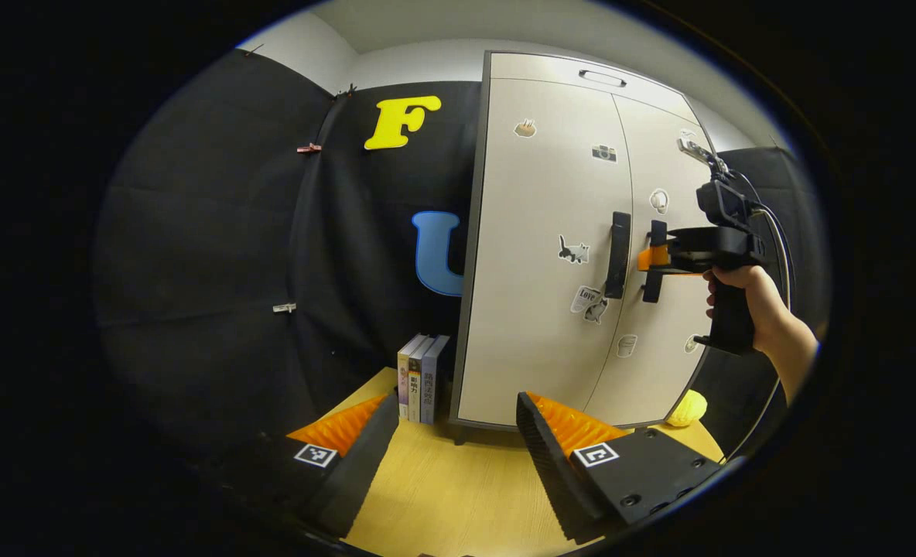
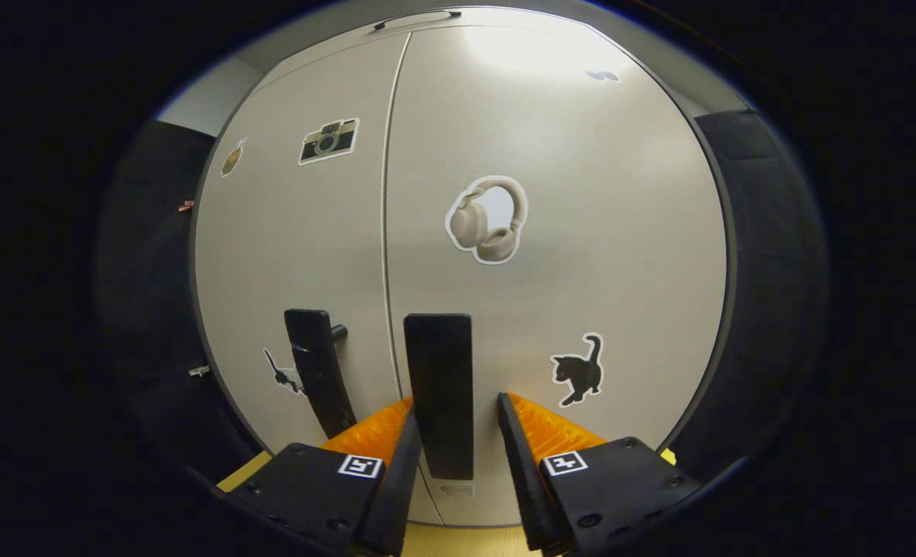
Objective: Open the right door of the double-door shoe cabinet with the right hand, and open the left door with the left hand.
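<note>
Cabinet doors (image 1: 543, 255) stood shut, both flush with the pale front of the shoe cabinet (image 2: 551, 232), which rested on the wooden table (image 1: 458, 495) against the black booth wall. Two dark upright handles sat either side of the centre seam: the left handle (image 1: 618, 255) on the left door and the right handle (image 2: 439, 391) on the right door (image 2: 582, 255).

In the right gripper view, the right gripper (image 2: 458, 441) had its two fingers on either side of the right handle, with the handle standing between them. A thin gap showed on the right side at least, so I could not tell whether both fingers pressed on it. In the left gripper view the same gripper (image 1: 651, 259) appeared at that handle, held by a hand (image 1: 744, 302) coming in from the right.

The left gripper (image 1: 458, 433) hung well back from the cabinet with its fingers spread wide, nothing between them, low over the table and pointed at the cabinet's lower left corner.

Stickers dotted the doors: a camera (image 2: 329, 140), headphones (image 2: 487, 220) and a black cat (image 2: 578, 371). A few books (image 1: 421, 377) stood upright just beside the cabinet's left side, and a yellow object (image 1: 688, 408) lay on the table near its right foot.
</note>
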